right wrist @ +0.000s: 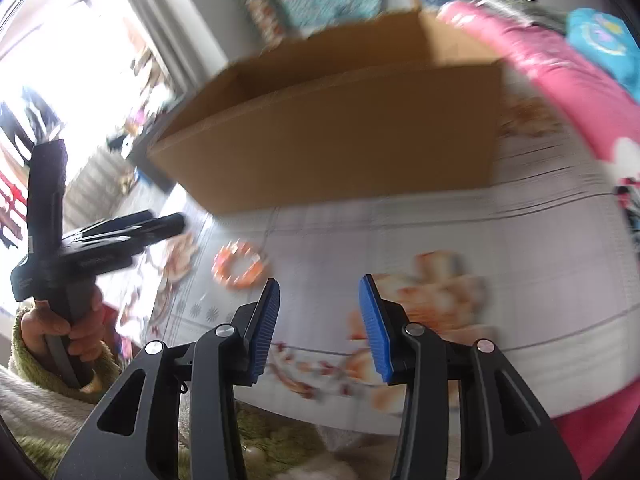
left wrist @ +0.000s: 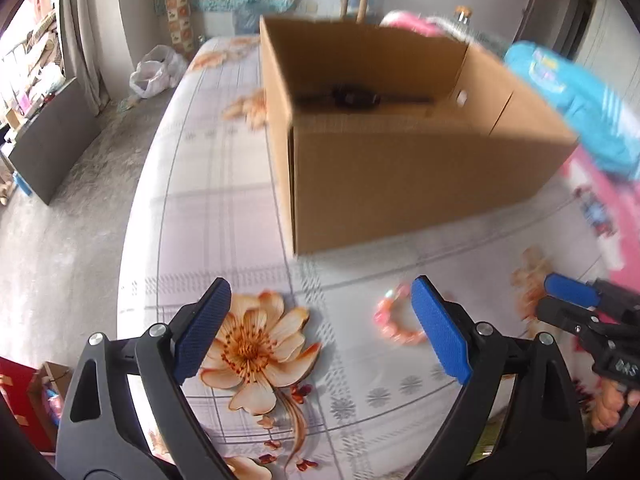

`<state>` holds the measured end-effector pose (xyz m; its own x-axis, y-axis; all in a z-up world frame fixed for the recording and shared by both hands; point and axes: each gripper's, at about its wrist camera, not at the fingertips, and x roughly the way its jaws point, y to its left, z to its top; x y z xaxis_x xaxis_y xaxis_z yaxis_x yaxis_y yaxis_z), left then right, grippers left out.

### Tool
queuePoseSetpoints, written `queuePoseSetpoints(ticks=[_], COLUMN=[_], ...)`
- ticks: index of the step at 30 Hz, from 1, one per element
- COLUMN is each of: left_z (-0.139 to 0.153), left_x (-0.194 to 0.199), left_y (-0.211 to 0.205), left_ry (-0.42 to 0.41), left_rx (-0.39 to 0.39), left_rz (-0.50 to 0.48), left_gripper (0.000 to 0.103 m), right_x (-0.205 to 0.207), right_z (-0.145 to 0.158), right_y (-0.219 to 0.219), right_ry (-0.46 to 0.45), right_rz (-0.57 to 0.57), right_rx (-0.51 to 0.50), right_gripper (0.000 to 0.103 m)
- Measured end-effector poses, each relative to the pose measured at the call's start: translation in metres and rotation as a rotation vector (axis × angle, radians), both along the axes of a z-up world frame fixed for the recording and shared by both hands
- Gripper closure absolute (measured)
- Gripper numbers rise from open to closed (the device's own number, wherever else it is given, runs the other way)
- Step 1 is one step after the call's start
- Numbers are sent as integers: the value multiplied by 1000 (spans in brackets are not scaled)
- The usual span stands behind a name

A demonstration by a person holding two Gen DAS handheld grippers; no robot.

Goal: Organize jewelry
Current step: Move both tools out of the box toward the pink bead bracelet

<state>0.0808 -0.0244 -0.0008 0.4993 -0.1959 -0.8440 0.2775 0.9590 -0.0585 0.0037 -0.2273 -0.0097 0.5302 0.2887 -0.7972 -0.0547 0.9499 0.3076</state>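
A pink beaded bracelet point(left wrist: 396, 318) lies on the floral sheet point(left wrist: 224, 208) before the cardboard box point(left wrist: 400, 184), just outside the left gripper's point(left wrist: 320, 330) wide-spread, empty jaws. The right gripper point(right wrist: 319, 326) hangs partly parted and empty, the bracelet ahead to its left.

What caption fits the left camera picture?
Open left gripper above a flowered sheet, pink bracelet beside its right finger, cardboard box behind.

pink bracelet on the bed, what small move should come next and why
Probably bring the left claw sideways over the pink bracelet and lower it. The bracelet lies loose on the floral sheet, just outside that claw's right finger rather than between the fingers, and nothing grips it. Both claws stand open and empty, the right claw less wide, and the cardboard box waits open just behind.
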Motion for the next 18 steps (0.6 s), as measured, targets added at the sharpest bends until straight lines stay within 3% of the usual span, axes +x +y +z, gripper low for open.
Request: queuePoseSetpoints(ticks=[7,11,13,18], left_z=[-22,-29,-30,-33], left_x=[-6,-7,-5,1], left_y=[-9,-15,-11,-12], left_ry=[-8,-39,-34,-22], left_rx=[62,119,108,79], left_rz=[-48,-60,-60,-69], left_gripper=[15,15,15,13], right_x=[33,47,51,50], right_z=[-15,-21,-20,-15], right_y=[45,58,61,68], right_ry=[31,45,46,36], right_rz=[83,116,123,148], right_rx=[-53,-77,-84,-135], right_gripper=[63,73,74,89])
